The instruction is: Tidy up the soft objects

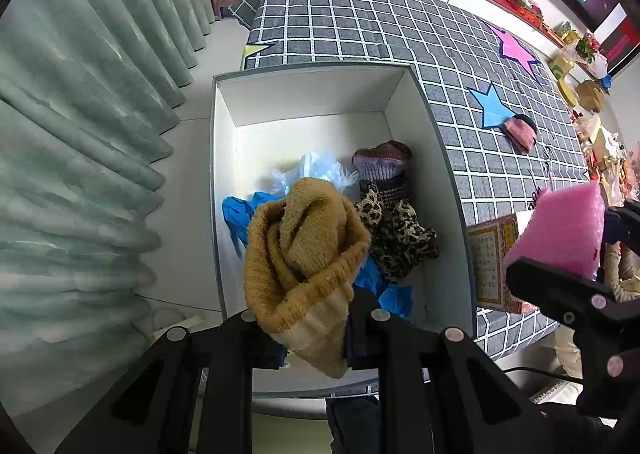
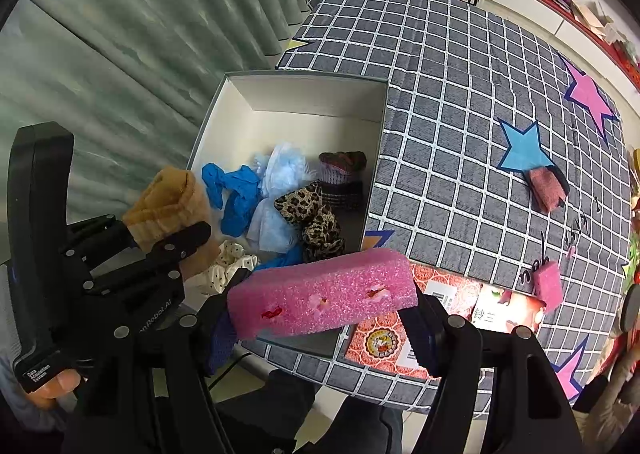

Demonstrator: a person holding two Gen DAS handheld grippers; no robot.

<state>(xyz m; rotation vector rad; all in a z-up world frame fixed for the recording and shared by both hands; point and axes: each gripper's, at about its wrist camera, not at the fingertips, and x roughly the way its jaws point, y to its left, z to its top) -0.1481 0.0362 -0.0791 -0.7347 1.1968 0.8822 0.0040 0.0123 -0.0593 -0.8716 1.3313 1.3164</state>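
Note:
My left gripper (image 1: 310, 334) is shut on a mustard knit sock (image 1: 304, 250) and holds it above the near end of the white box (image 1: 224, 158). It also shows in the right wrist view (image 2: 172, 210). My right gripper (image 2: 324, 318) is shut on a pink foam block (image 2: 324, 292), held over the box's near right corner; the block shows in the left wrist view (image 1: 560, 230). In the box (image 2: 288, 102) lie blue gloves (image 2: 232, 194), a leopard-print cloth (image 2: 316, 222), a striped sock (image 2: 342, 178) and pale blue plastic (image 2: 280, 174).
The box rests on a grey checked table cover (image 2: 460, 114) with stars. A pink knit piece (image 2: 546, 184) and a small pink foam piece (image 2: 550, 286) lie on the cover to the right. A red patterned packet (image 2: 400, 330) lies beside the box. Green curtains (image 1: 80, 134) hang left.

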